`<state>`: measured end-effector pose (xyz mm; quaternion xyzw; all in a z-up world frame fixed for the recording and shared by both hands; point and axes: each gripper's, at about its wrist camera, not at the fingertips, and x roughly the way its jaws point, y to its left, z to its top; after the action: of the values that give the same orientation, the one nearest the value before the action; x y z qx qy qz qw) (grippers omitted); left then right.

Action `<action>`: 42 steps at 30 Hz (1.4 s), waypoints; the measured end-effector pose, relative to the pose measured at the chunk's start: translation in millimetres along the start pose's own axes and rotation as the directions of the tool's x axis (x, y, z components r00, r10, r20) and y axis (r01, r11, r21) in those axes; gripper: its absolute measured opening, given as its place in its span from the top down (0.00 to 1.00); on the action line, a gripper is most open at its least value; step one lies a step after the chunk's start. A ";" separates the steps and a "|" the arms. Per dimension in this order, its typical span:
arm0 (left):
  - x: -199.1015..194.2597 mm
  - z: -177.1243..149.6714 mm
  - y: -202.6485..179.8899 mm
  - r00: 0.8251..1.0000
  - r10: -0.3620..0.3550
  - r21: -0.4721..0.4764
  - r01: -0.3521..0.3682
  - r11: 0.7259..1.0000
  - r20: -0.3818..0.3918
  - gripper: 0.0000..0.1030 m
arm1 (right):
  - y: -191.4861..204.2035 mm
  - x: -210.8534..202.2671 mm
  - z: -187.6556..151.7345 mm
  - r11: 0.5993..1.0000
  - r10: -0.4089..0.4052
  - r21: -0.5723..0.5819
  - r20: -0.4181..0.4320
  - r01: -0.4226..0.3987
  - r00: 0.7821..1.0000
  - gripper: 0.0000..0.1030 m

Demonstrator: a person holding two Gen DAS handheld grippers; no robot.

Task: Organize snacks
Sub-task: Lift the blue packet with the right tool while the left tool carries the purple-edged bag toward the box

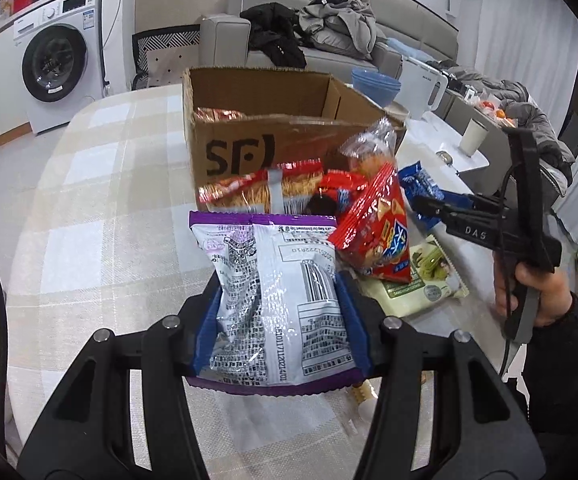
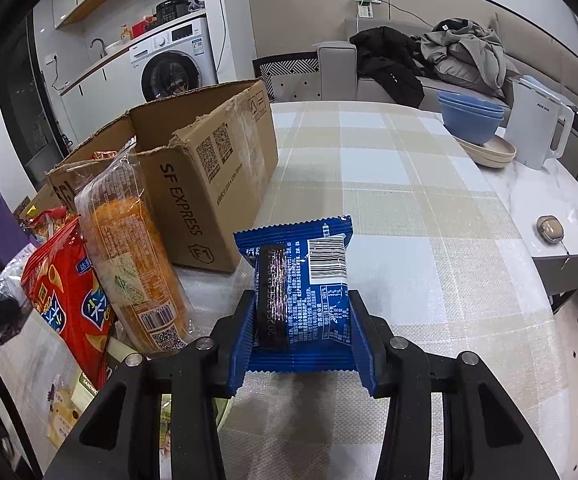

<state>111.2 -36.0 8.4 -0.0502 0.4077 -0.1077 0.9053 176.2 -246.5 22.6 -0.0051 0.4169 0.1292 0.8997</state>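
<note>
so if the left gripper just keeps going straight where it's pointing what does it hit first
Probably the snack pile in front of the cardboard box, first the noodle pack; depth is unclear. The left gripper already holds a purple-edged bag.

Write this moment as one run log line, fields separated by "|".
left gripper: shut on purple-edged snack bag | right gripper: shut on blue snack packet | cardboard box: open, some snacks inside
</note>
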 end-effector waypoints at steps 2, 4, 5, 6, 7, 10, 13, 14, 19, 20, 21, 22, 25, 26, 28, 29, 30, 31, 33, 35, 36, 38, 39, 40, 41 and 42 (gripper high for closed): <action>-7.4 1.6 1.0 1.000 -0.005 -0.002 0.005 1.000 0.009 0.51 | 0.8 -1.5 0.0 1.000 0.000 -0.001 0.004 0.000 1.000 0.57; -13.6 2.6 3.3 1.000 -0.007 -0.003 0.007 1.000 0.018 0.51 | 1.2 -2.1 0.1 1.000 0.002 -0.001 0.006 -0.002 1.000 0.57; -15.6 3.7 3.4 1.000 -0.006 -0.004 0.006 1.000 0.019 0.51 | 1.8 -3.2 -0.1 1.000 0.004 -0.001 0.008 -0.004 1.000 0.57; -16.8 4.1 3.9 1.000 -0.004 -0.004 0.005 1.000 0.019 0.51 | 2.3 -4.2 -0.4 1.000 0.004 -0.001 0.010 -0.004 1.000 0.57; -17.2 4.4 2.9 1.000 -0.004 -0.004 0.004 1.000 0.021 0.51 | 1.7 -4.9 0.0 1.000 0.005 -0.002 0.013 -0.005 1.000 0.57; -17.0 3.9 -2.4 1.000 -0.004 -0.008 0.004 1.000 0.026 0.51 | 2.1 -6.8 0.5 1.000 0.007 -0.004 0.019 -0.007 1.000 0.57; -22.3 4.1 -5.8 0.999 0.001 -0.009 -0.001 1.000 0.045 0.51 | 2.9 -9.3 1.0 1.000 0.008 -0.003 0.024 -0.008 1.000 0.57; -26.5 4.6 -5.5 0.999 0.000 -0.011 0.000 1.000 0.055 0.51 | 2.8 -9.6 1.3 1.000 0.008 -0.003 0.027 -0.008 1.000 0.57; -40.2 5.7 -5.5 0.996 0.008 -0.006 -0.007 1.000 0.085 0.51 | 4.6 -12.1 2.1 1.000 0.013 -0.007 0.037 -0.013 0.999 0.57; -42.7 5.4 -5.5 0.996 0.012 -0.004 -0.012 1.000 0.090 0.51 | 4.7 -12.7 2.7 1.000 0.016 -0.008 0.040 -0.016 0.999 0.57; -44.9 5.1 -5.2 0.996 0.012 -0.005 -0.012 1.000 0.092 0.51 | 4.9 -13.2 3.1 1.000 0.019 -0.009 0.044 -0.019 0.999 0.57; -47.3 5.2 -4.4 0.995 0.013 -0.007 -0.012 1.000 0.094 0.51 | 5.3 -14.4 3.1 1.000 0.022 -0.011 0.049 -0.022 0.999 0.57; -47.7 7.5 -7.9 0.994 0.022 -0.009 -0.021 1.000 0.109 0.51 | 7.1 -19.9 4.2 0.999 0.029 -0.018 0.065 -0.028 0.997 0.57; -49.0 7.5 -7.7 0.993 0.023 -0.012 -0.022 1.000 0.112 0.51 | 7.6 -21.9 4.6 0.999 0.032 -0.021 0.071 -0.030 0.997 0.57; -50.4 7.8 -6.9 0.993 0.020 -0.019 -0.018 1.000 0.117 0.51 | 8.2 -25.1 5.2 0.999 0.038 -0.027 0.080 -0.036 0.996 0.57; -50.9 8.5 -6.7 0.993 0.022 -0.022 -0.019 1.000 0.119 0.51 | 8.9 -27.3 5.5 0.999 0.040 -0.029 0.083 -0.037 0.996 0.57; -51.6 9.0 -6.2 0.992 0.025 -0.024 -0.023 0.999 0.123 0.51 | 9.5 -28.8 5.9 0.999 0.040 -0.031 0.084 -0.038 0.996 0.57; -53.1 8.9 -5.3 0.992 0.028 -0.027 -0.025 0.999 0.126 0.51 | 10.3 -30.9 6.3 0.999 0.043 -0.031 0.088 -0.041 0.995 0.57; -53.9 10.2 -3.2 0.991 0.025 -0.034 -0.021 0.999 0.130 0.51 | 11.9 -33.9 7.4 0.998 0.049 -0.033 0.093 -0.046 0.994 0.57; -56.0 10.3 -1.8 0.990 0.029 -0.040 -0.024 0.999 0.136 0.51 | 14.6 -38.2 7.8 0.998 0.053 -0.038 0.101 -0.050 0.993 0.57; -55.7 11.2 -2.2 0.990 0.030 -0.042 -0.024 0.999 0.139 0.51 | 16.0 -39.9 7.8 0.998 0.055 -0.040 0.104 -0.051 0.993 0.57; -58.0 11.5 -1.6 0.988 0.029 -0.052 -0.022 0.998 0.148 0.51 | 17.7 -43.2 8.1 0.997 0.061 -0.046 0.111 -0.056 0.992 0.57; -59.3 11.7 -1.3 0.988 0.026 -0.055 -0.017 0.998 0.151 0.51 | 19.6 -45.0 8.2 0.997 0.063 -0.050 0.114 -0.058 0.991 0.57; -58.5 12.8 -0.9 0.988 0.024 -0.056 -0.016 0.998 0.153 0.51 | 20.8 -46.8 8.7 0.997 0.067 -0.053 0.119 -0.061 0.991 0.57; -59.9 12.9 -1.3 0.987 0.025 -0.057 -0.016 0.998 0.158 0.51 | 21.7 -47.9 9.0 0.997 0.070 -0.054 0.123 -0.063 0.990 0.57; -61.3 13.3 -1.8 0.986 0.026 -0.056 -0.017 0.998 0.162 0.51 | 22.6 -49.6 9.3 0.996 0.074 -0.055 0.125 -0.067 0.989 0.57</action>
<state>81.4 -23.2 62.1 -0.0792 0.3356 -0.0823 0.9351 147.1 -234.8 68.3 -0.0046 0.3552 0.1715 0.9189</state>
